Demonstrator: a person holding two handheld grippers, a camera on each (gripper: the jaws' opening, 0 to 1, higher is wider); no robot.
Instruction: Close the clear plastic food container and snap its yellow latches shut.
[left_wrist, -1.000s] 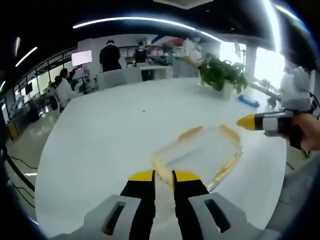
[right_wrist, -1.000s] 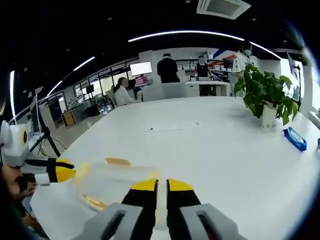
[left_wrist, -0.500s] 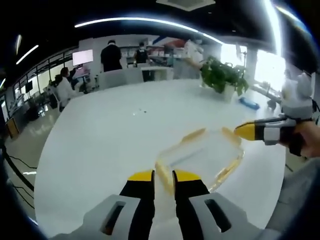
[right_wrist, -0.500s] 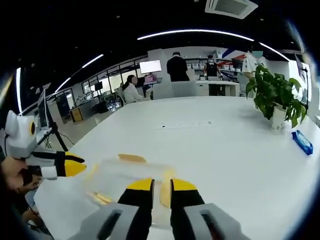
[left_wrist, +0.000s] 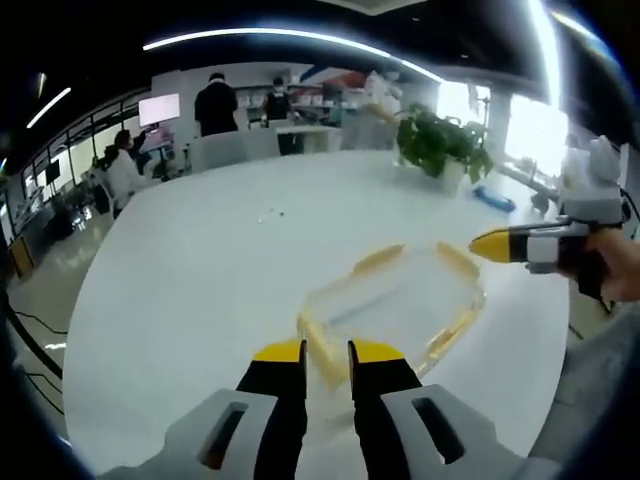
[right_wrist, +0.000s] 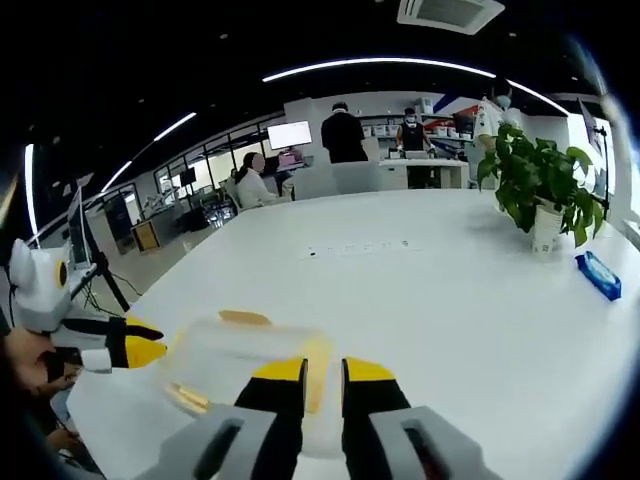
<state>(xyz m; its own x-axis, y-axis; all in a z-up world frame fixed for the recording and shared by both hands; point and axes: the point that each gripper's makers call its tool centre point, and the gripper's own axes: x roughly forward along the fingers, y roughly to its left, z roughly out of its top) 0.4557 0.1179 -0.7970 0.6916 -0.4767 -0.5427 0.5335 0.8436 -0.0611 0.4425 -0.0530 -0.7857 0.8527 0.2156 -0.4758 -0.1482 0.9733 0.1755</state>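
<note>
So far we judge the job to be in its latching stage: the clear plastic food container (left_wrist: 395, 305) lies on the white table (left_wrist: 210, 270) with its lid apparently down, though the clear plastic makes that hard to confirm. Our left gripper (left_wrist: 325, 352) has its jaws a narrow gap apart, around the nearest yellow latch (left_wrist: 322, 345), but we cannot tell whether they are pinching it. Our right gripper (right_wrist: 323, 371) is set likewise at a yellow latch (right_wrist: 318, 360) on the opposite side, jaws barely parted. Other yellow latches show along the remaining edges, and we cannot tell which are snapped. A potted plant (right_wrist: 535, 190) and a blue pack (right_wrist: 598, 275) stand well apart, clear of the work.
</note>
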